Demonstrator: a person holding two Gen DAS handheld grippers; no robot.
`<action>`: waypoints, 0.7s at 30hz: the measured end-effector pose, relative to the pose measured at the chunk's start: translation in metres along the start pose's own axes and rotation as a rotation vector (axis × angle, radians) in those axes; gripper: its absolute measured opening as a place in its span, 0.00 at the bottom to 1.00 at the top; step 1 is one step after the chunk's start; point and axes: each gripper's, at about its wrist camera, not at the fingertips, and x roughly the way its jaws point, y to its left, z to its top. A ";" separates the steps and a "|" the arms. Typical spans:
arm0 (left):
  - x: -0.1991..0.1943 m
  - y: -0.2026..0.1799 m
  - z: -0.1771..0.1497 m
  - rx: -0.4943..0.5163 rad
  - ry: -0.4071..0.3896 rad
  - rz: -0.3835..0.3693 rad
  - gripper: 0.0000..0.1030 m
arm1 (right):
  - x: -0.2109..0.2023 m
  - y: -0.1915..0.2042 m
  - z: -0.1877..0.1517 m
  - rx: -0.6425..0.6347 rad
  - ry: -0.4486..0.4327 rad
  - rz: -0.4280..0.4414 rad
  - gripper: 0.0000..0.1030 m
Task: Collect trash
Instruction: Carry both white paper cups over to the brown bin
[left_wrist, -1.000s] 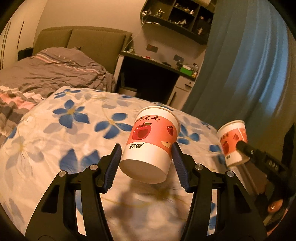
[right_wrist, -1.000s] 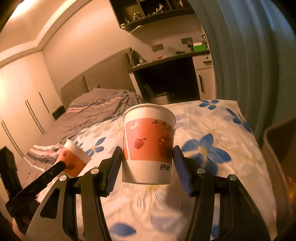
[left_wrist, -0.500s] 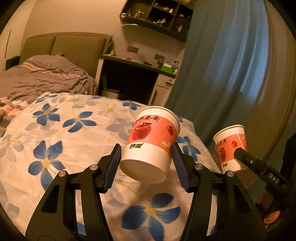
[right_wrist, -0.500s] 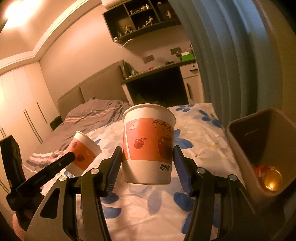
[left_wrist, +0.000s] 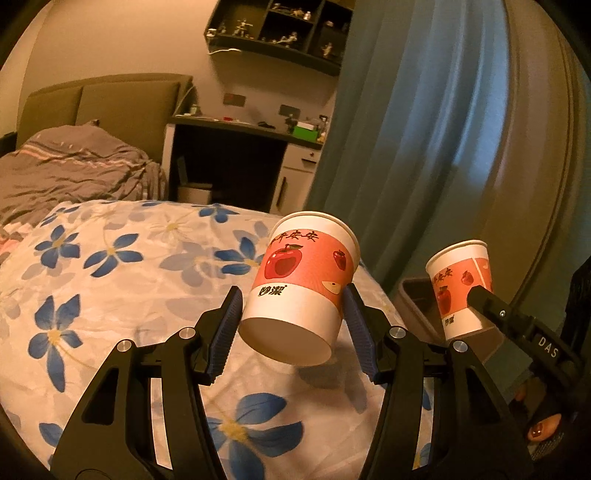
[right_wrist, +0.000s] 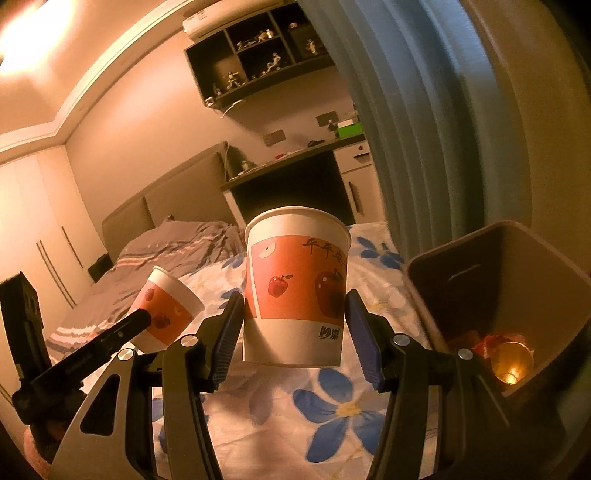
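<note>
My left gripper (left_wrist: 293, 308) is shut on a white paper cup (left_wrist: 301, 286) with a red apple band, tilted away above the flowered bedspread (left_wrist: 110, 280). My right gripper (right_wrist: 295, 315) is shut on a second, upright apple cup (right_wrist: 295, 288). Each view also shows the other hand's cup: the right one (left_wrist: 461, 284) at the right of the left wrist view, the left one (right_wrist: 166, 308) at the left of the right wrist view. A brown trash bin (right_wrist: 554, 295) stands open just right of the right cup, with a can and wrappers inside. Part of the bin (left_wrist: 415, 295) shows behind the cups.
A blue curtain (left_wrist: 424, 129) hangs beside the bed's right edge, behind the bin. A dark desk (left_wrist: 236, 162) with white drawers and a wall shelf (left_wrist: 273, 33) stand at the far end. A grey striped duvet (left_wrist: 66, 173) lies at the headboard side. A person's hand (left_wrist: 543, 430) grips the right tool.
Both grippers have carried their cups sideways over the bed toward the curtain. The trash bin has come into view and now sits close by the right cup.
</note>
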 end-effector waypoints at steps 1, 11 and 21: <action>0.002 -0.003 0.000 0.005 0.002 -0.005 0.53 | -0.001 -0.003 0.001 0.005 -0.004 -0.005 0.54; 0.026 -0.052 0.007 0.063 0.011 -0.085 0.53 | -0.021 -0.039 0.009 0.037 -0.063 -0.084 0.54; 0.071 -0.128 0.011 0.121 0.029 -0.232 0.53 | -0.039 -0.115 0.019 0.119 -0.110 -0.237 0.54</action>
